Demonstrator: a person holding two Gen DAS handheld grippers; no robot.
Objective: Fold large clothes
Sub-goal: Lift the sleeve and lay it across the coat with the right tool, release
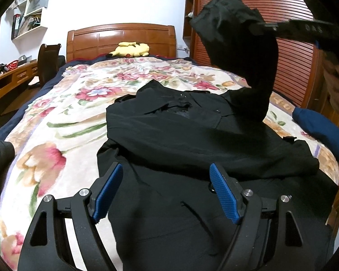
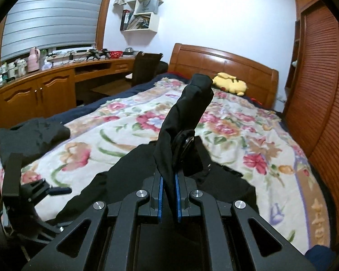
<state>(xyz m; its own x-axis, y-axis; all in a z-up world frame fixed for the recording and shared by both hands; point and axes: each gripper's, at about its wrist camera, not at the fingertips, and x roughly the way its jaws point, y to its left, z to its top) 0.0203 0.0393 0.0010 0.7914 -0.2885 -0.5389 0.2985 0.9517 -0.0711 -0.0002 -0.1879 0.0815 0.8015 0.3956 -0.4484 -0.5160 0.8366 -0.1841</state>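
A large black jacket (image 1: 180,135) lies spread on the floral bedspread (image 1: 63,117), one sleeve folded across its body. My left gripper (image 1: 167,176) is open, its blue pads apart just above the jacket's lower part, holding nothing. My right gripper (image 2: 168,194) is shut on the jacket's other sleeve (image 2: 185,113) and holds it up above the bed. In the left wrist view that lifted sleeve (image 1: 241,52) hangs from the right gripper (image 1: 266,26) at the upper right. The jacket body (image 2: 128,180) lies under the right gripper.
A yellow plush toy (image 1: 131,49) rests by the wooden headboard (image 1: 122,38). A blue garment (image 1: 321,131) lies at the bed's right edge, another dark garment (image 2: 31,135) at its left. A slatted wardrobe (image 1: 260,4) stands right; a desk (image 2: 56,83) and chair (image 2: 144,67) stand left.
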